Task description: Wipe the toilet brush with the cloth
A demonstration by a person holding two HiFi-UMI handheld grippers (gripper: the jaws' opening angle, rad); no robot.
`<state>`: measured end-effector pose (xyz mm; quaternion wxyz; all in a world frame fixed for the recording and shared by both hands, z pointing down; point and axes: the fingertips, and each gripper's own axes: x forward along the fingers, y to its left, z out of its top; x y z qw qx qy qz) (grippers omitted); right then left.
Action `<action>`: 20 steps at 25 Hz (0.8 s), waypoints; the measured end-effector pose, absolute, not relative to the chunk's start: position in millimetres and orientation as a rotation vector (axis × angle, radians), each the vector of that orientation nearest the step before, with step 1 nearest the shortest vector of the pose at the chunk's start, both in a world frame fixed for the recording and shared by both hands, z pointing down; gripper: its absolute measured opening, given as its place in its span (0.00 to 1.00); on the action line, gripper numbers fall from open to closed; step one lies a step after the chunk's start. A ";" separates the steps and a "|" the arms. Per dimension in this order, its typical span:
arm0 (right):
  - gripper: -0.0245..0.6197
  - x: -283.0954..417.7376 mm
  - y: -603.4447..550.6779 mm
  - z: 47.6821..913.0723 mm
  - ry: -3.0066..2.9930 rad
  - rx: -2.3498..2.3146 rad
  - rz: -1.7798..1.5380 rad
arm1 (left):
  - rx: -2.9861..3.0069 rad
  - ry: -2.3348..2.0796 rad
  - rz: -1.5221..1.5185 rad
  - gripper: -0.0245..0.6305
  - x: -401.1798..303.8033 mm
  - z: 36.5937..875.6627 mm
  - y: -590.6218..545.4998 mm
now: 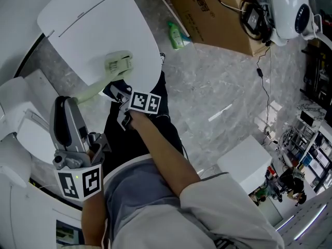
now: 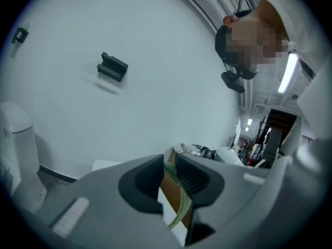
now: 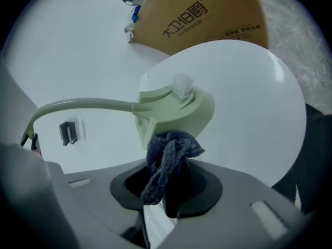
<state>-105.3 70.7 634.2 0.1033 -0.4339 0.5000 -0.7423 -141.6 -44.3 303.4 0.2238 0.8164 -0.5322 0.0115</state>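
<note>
A pale green toilet brush [image 1: 120, 64] is held over the white toilet lid [image 1: 88, 19], its handle running down-left to my left gripper [image 1: 72, 104]. In the left gripper view, that gripper [image 2: 168, 178] is shut on the thin green handle [image 2: 179, 209], which shows between the pads. My right gripper [image 1: 118, 91] is shut on a dark blue-grey cloth [image 3: 168, 157]. In the right gripper view, the cloth touches the underside of the brush head [image 3: 176, 110], just above the right gripper [image 3: 168, 183]. The bristles are hidden.
A cardboard box [image 1: 218, 14] and a green bottle [image 1: 177, 35] stand on the marble floor beyond the toilet. A white appliance [image 1: 288, 9] with a cable sits at the top right, a white box [image 1: 249, 162] at the right. A dark hook [image 2: 112, 66] is on the wall.
</note>
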 end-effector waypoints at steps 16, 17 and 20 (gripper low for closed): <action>0.19 -131.5 52.5 593.2 1.749 -1.118 -2.158 | 2.257 -1.482 0.057 0.04 -139.3 301.3 -43.4; 0.19 -132.5 50.6 591.4 1.751 -1.111 -2.157 | 2.257 -1.483 0.059 0.04 -139.1 301.1 -43.4; 0.19 -135.6 46.8 587.0 1.761 -1.098 -2.153 | 2.257 -1.485 0.064 0.04 -139.4 300.5 -43.8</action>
